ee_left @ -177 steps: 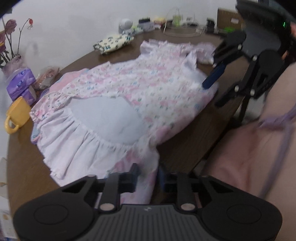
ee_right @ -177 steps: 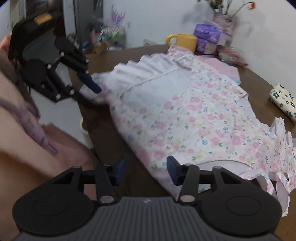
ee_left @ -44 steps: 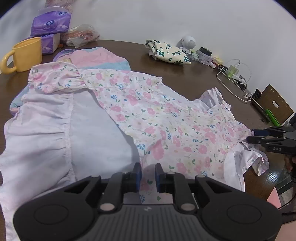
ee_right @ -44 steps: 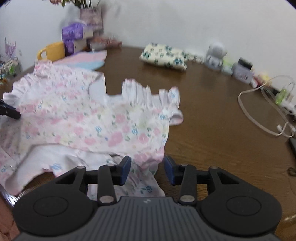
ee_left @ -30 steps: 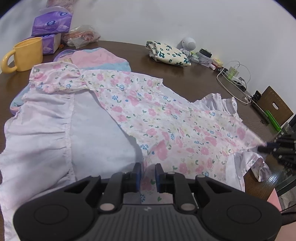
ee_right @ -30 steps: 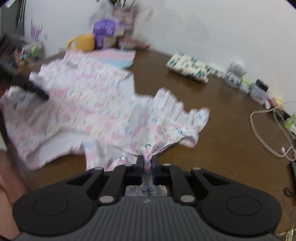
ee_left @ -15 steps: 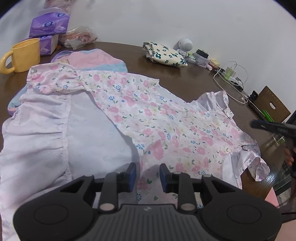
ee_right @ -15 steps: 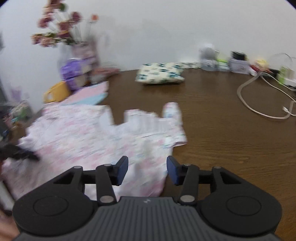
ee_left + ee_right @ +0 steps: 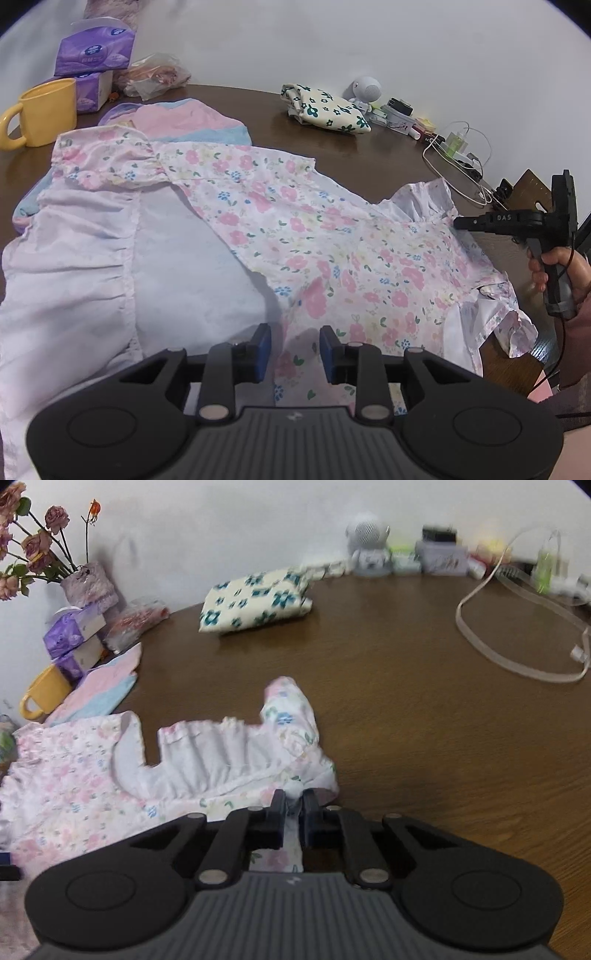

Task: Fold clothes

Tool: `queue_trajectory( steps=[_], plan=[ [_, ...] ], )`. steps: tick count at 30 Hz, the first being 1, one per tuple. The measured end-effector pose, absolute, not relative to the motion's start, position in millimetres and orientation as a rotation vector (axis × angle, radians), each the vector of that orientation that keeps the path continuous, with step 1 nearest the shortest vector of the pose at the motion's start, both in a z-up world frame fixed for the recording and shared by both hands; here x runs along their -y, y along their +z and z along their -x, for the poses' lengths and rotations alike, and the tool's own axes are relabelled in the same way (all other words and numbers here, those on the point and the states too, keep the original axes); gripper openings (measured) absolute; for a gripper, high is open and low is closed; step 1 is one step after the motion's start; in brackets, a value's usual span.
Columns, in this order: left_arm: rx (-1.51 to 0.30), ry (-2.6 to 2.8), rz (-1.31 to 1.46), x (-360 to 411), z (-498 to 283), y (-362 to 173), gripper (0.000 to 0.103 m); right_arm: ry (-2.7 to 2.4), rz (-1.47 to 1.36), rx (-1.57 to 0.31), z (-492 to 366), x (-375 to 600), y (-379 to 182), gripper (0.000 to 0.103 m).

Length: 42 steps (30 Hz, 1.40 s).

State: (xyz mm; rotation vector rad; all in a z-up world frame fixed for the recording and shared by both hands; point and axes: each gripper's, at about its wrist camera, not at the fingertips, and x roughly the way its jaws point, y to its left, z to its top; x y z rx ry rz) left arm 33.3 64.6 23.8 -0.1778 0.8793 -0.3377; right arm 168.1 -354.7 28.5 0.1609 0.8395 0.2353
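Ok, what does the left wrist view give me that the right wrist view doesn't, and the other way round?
Only the left wrist view shows the dress's white skirt lining, the left tongs open over the fabric, and the hand holding the right tool.

Only the right wrist view shows the right tongs shut on the ruffled sleeve, and the dried roses in a vase.

Both show the floral dress, yellow mug, purple tissue packs, folded flowered cloth, white cable and brown table.

Dark wooden table — plain white wall behind.
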Motion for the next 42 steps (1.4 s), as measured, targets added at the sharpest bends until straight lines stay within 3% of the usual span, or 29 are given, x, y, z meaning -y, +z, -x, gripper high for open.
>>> queue_trajectory(
  steps=[5,9,15,17,27,30,33,35,37,42],
  plan=[
    [-0.866,-0.330,0.178,-66.7,-34.5,25.6,0.029,0.224,-0.180,-0.855,-164.6,363.6,30.9,0.012],
    [-0.849,-0.325,0.179,-67.5,-39.4,30.6,0.038,0.276,-0.164,-0.813,-141.7,356.3,41.3,0.033],
    [-0.825,-0.318,0.181,-68.6,-46.8,38.1,0.039,0.406,-0.039,-0.733,-89.1,318.5,57.2,0.035],
    [-0.859,-0.296,0.171,-66.5,-63.2,41.4,0.046,0.445,0.018,-0.713,-73.1,300.2,59.0,0.041],
    [-0.876,-0.074,0.200,-93.0,-139.2,49.2,0.044,0.458,0.161,-0.704,-19.6,266.1,40.5,0.046],
    [-0.906,-0.066,0.209,-100.5,-159.8,42.0,0.042,0.469,0.152,-0.720,-15.9,265.8,35.6,0.046],
    [-0.932,-0.077,0.228,-103.1,-173.6,31.4,0.032,0.465,0.161,-0.735,-15.7,265.0,28.0,0.046],
    [-0.918,-0.073,0.235,-103.6,-179.6,26.1,0.009,0.463,0.161,-0.738,-16.3,264.6,26.0,0.046],
    [-0.897,-0.069,0.245,-106.0,-185.0,22.2,0.002,0.464,0.168,-0.737,-15.7,263.9,25.9,0.047],
    [-0.854,-0.049,0.230,-107.8,-191.1,18.9,0.000,0.466,0.172,-0.736,-15.2,265.9,24.8,0.047]
  ],
)
